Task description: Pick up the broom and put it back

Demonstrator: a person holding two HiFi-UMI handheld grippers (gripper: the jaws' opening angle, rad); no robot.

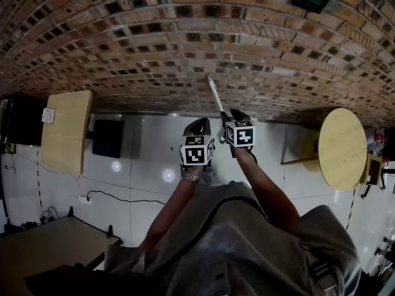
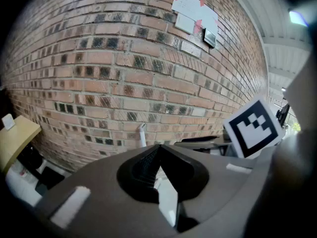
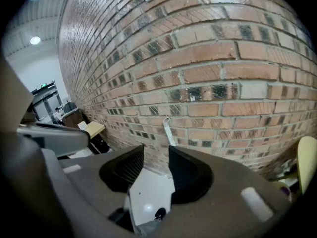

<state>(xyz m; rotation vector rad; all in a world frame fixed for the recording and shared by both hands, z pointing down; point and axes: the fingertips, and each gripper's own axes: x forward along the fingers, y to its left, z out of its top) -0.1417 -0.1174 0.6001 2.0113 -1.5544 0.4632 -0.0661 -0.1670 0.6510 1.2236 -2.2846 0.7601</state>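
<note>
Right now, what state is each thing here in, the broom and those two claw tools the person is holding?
broom: standing tilted, its white handle leaning on the brick wall, held by neither gripper
left gripper: jaws together, nothing between them
right gripper: jaws apart, nothing between them, the broom's handle farther off ahead of them

Operator: Is any text, brand or number legible?

Technician: None. Sheets (image 2: 195, 11) on the brick wall (image 2: 99, 68): print too small to read at this range. Cubes on the left claw (image 1: 199, 127) and right claw (image 1: 237, 113): black-and-white square markers only, no characters.
</note>
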